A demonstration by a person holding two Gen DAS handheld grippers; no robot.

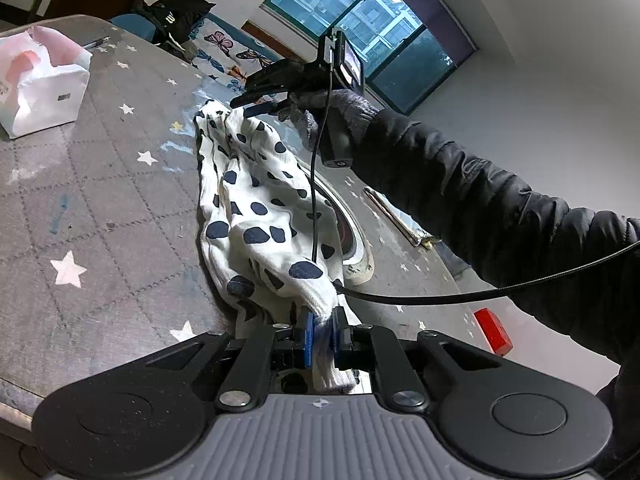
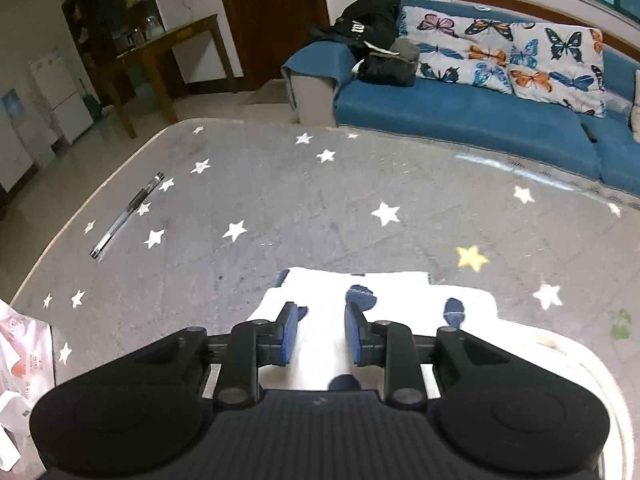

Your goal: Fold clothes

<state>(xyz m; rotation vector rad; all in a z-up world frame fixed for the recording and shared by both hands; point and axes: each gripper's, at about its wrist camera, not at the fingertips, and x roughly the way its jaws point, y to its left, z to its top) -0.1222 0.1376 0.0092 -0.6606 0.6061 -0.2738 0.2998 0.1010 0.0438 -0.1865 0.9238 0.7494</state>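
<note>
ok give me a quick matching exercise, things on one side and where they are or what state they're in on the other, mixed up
Things:
1. spotted cloth
2. pen
3. white paper bag
4. black jacket

Places or states:
A. lying loose on the starred grey table cover
B. piled on the blue sofa
C. pinched in the left gripper
D. standing on the table near its edge

Pairs: 1-C, 2-A, 3-D, 4-B

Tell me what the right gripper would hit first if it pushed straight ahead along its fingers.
The right gripper is open over the white spotted garment, so it would likely meet that cloth first, then the grey star-patterned table cover beyond it. Its height above the cloth is unclear.
</note>
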